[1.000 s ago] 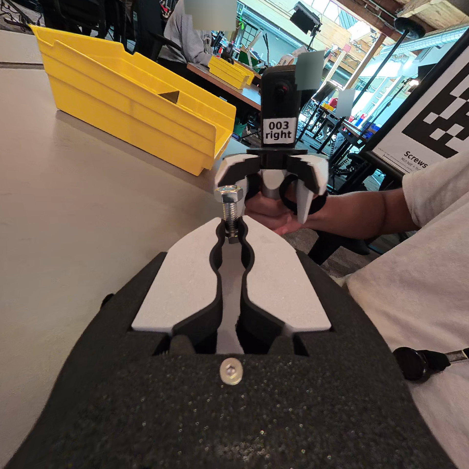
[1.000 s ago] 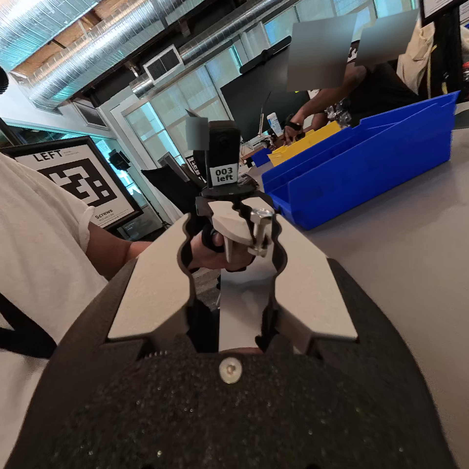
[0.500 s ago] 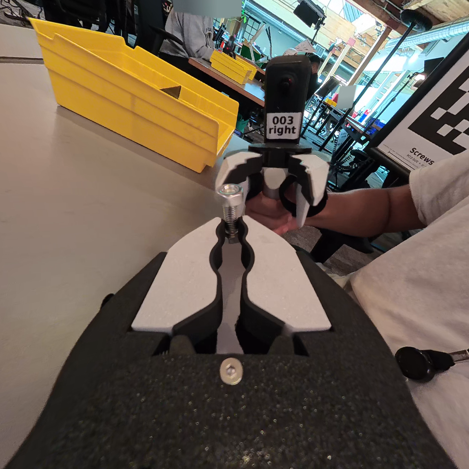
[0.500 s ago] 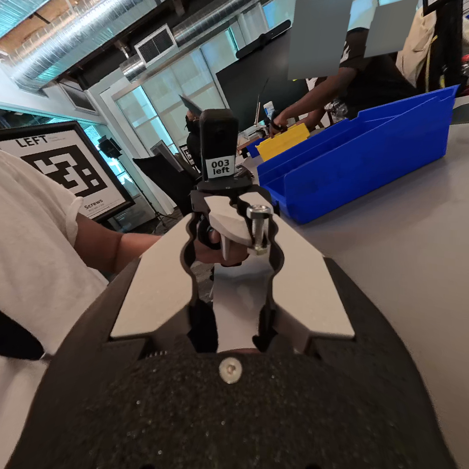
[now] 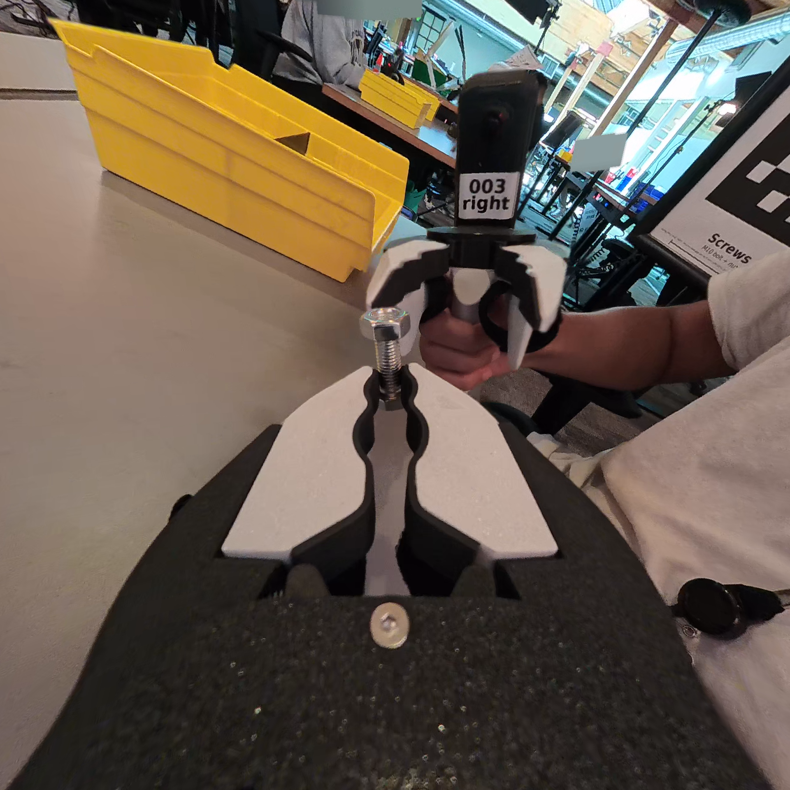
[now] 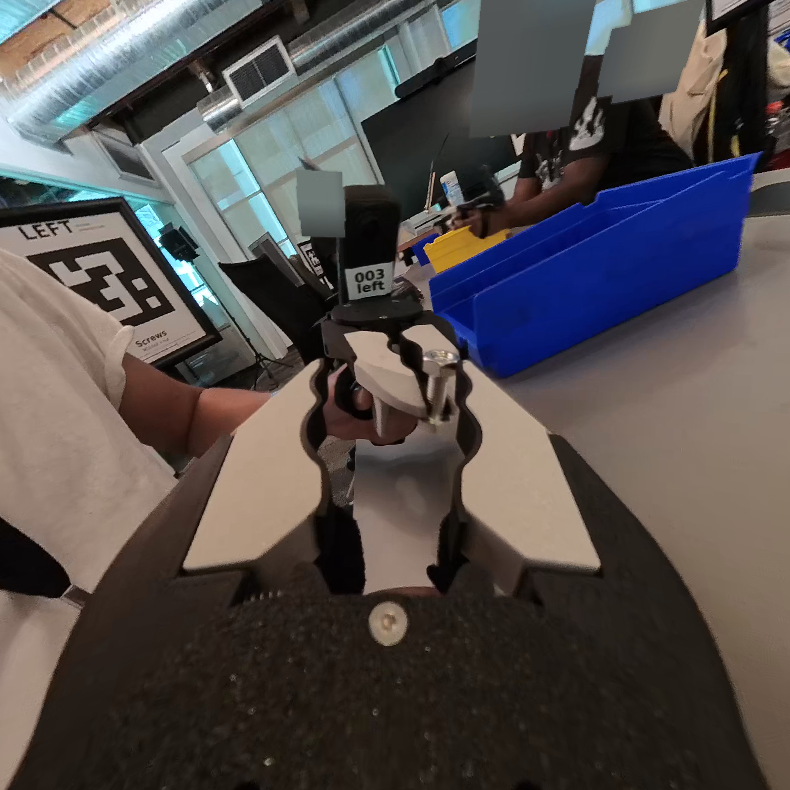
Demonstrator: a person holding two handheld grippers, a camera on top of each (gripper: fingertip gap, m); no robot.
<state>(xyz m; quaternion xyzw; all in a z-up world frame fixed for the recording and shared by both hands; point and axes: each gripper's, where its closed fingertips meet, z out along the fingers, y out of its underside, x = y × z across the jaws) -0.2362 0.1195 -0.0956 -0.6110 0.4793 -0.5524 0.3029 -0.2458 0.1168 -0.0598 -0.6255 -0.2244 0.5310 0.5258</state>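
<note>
Grey tabletop [image 5: 128,384] in a busy workshop, two handheld grippers facing each other above its edge.

Nearest, the left gripper [image 5: 390,387] pinched the threaded shank of a silver hex bolt [image 5: 386,342], both pads pressed on it, head up. Just beyond, the right gripper [image 6: 387,384] stood spread, one fingertip [image 5: 406,329] just behind the bolt head. Farther off sat a yellow bin [image 5: 222,171] and a blue bin [image 6: 598,273], with people at other tables behind.

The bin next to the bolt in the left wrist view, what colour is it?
Yellow: the bin shows best in the left wrist view.
</note>
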